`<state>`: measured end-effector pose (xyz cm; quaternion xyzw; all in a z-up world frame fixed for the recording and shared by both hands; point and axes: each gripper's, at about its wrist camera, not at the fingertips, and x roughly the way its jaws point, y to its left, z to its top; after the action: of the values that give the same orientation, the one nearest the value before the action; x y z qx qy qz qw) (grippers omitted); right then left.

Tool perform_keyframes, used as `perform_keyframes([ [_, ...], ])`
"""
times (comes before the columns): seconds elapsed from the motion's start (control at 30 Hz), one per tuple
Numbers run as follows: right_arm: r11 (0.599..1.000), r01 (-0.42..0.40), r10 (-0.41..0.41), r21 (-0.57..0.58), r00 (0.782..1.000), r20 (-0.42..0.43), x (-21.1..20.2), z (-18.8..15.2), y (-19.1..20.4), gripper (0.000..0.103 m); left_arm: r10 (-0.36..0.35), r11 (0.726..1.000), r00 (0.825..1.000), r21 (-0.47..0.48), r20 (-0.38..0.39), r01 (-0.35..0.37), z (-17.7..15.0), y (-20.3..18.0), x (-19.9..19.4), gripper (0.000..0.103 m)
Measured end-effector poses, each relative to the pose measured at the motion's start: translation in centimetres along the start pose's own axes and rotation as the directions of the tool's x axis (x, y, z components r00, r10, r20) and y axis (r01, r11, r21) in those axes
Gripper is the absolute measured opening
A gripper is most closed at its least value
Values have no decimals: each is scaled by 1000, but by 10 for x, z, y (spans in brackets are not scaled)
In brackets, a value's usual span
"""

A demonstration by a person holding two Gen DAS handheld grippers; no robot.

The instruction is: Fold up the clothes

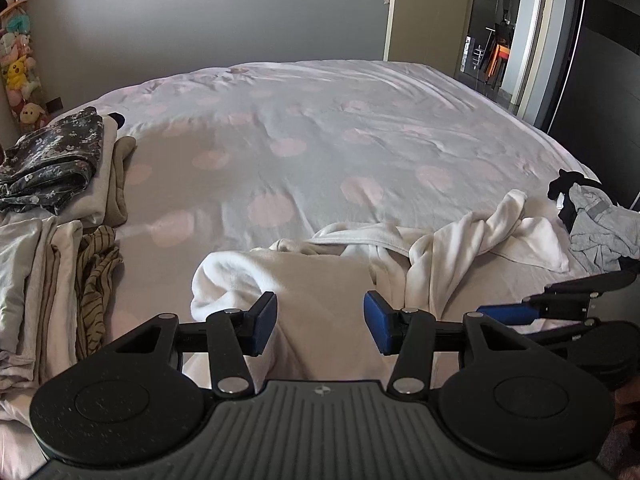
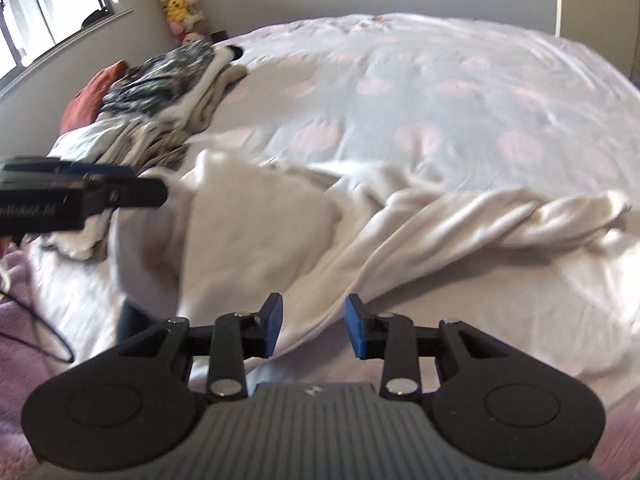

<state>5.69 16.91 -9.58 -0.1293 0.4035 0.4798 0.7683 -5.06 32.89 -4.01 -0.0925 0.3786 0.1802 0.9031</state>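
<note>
A white garment (image 1: 320, 280), soft and rumpled, lies at the near edge of the bed, part of it folded flat and part of it trailing off to the right in a twisted sleeve (image 2: 520, 216). It rests on a pale bedspread (image 1: 320, 128) printed with big pink dots, which covers almost the whole bed.

The left gripper (image 1: 320, 322) hovers just above the flat, folded part of the garment, its blue-padded jaws standing wide apart with nothing between them. The right gripper (image 2: 314, 326) hangs over the near edge of the same garment, where the cloth runs down toward the mattress edge; its jaws are also apart and empty. In the right wrist view the picture is a little blurred, so I cannot tell whether its fingertips touch the cloth.

To the left of the garment sits a stack of folded clothes (image 1: 40, 280) in pale tones, with a striped olive piece (image 1: 96, 280) tucked against it. Behind that lies a dark floral garment (image 1: 56, 160) on top of more beige cloth. At the right edge of the bed a grey garment (image 1: 600, 232) lies crumpled with something black.

Stuffed toys (image 1: 18, 60) hang in the far left corner, and a door (image 1: 424, 8) stands open on the far right.
</note>
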Motion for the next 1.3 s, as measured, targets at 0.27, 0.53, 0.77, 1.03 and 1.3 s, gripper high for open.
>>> perform_keyframes([
  [0.27, 979, 99, -92, -178, 995, 47, 38, 37, -19, 44, 21, 999, 999, -34, -42, -23, 9, 1, 64, 72],
  [0.53, 960, 97, -81, -262, 994, 73, 97, 57, -26, 44, 52, 998, 988, -32, -148, -58, -14, 18, 112, 73],
  [0.77, 985, 74, -62, -154, 995, 79, 115, 60, -49, 27, 46, 995, 981, -75, -188, -61, -29, 32, 122, 86],
  [1.03, 999, -32, 34, -23, 995, 94, 95, 65, -56, 9, 20, 996, 984, -84, -175, -35, -20, 25, 105, 84],
  [1.3, 970, -242, 240, 33, 969, 57, 31, 32, -16, 6, -5, 977, 992, -214, -124, -22, -16, 46, 71, 83],
])
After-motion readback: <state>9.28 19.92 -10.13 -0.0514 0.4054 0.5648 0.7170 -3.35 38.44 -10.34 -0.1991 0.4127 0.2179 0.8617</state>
